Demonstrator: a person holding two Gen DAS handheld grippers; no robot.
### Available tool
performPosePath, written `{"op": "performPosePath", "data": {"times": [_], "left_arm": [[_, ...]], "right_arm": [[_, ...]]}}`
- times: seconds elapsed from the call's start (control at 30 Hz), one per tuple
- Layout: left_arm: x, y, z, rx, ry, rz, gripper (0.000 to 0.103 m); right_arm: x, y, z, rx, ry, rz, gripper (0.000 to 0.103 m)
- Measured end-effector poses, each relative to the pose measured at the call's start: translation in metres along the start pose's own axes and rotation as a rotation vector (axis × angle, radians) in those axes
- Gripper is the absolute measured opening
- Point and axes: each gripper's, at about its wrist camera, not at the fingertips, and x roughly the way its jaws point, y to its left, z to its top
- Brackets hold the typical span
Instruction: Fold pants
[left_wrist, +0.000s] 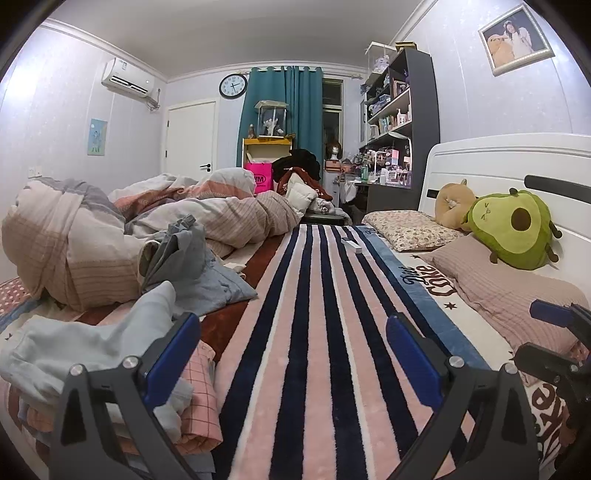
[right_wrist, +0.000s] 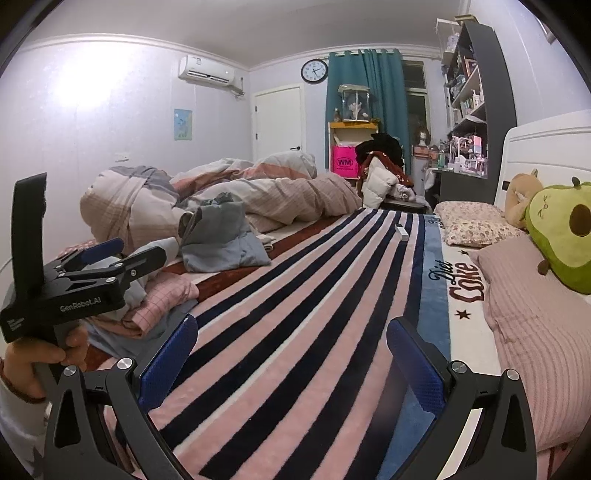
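Observation:
A crumpled pile of clothes lies on the left of the bed. It holds a grey-blue denim garment (left_wrist: 184, 258) (right_wrist: 221, 236), a pale blue one (left_wrist: 74, 343) and a pink checked one (left_wrist: 199, 391) (right_wrist: 159, 299). I cannot tell which of them are pants. My left gripper (left_wrist: 295, 362) (right_wrist: 138, 249) is open and empty, its left pad (left_wrist: 173, 358) at the edge of the pile, and a hand (right_wrist: 40, 354) holds its grip. My right gripper (right_wrist: 293, 363) (left_wrist: 532, 332) is open and empty above the striped blanket (right_wrist: 295, 314), to the right of the left one.
A bunched duvet (left_wrist: 92, 236) fills the far left of the bed. Pillows (left_wrist: 413, 229), an avocado plush (left_wrist: 517, 229) and the white headboard (left_wrist: 498, 158) line the right side. A small white object (left_wrist: 351, 245) lies on the blanket. A cluttered desk and shelves stand beyond the bed.

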Motion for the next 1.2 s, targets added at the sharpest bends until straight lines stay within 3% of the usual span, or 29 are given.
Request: {"op": "performPosePath", "data": {"times": [1.2], "left_arm": [[-0.0047,-0.0059,0.0018,-0.002,-0.009,-0.019,0.099]], "right_arm": [[-0.0077,-0.0009,-0.0007,0.023,-0.006,-0.041,0.102]]}}
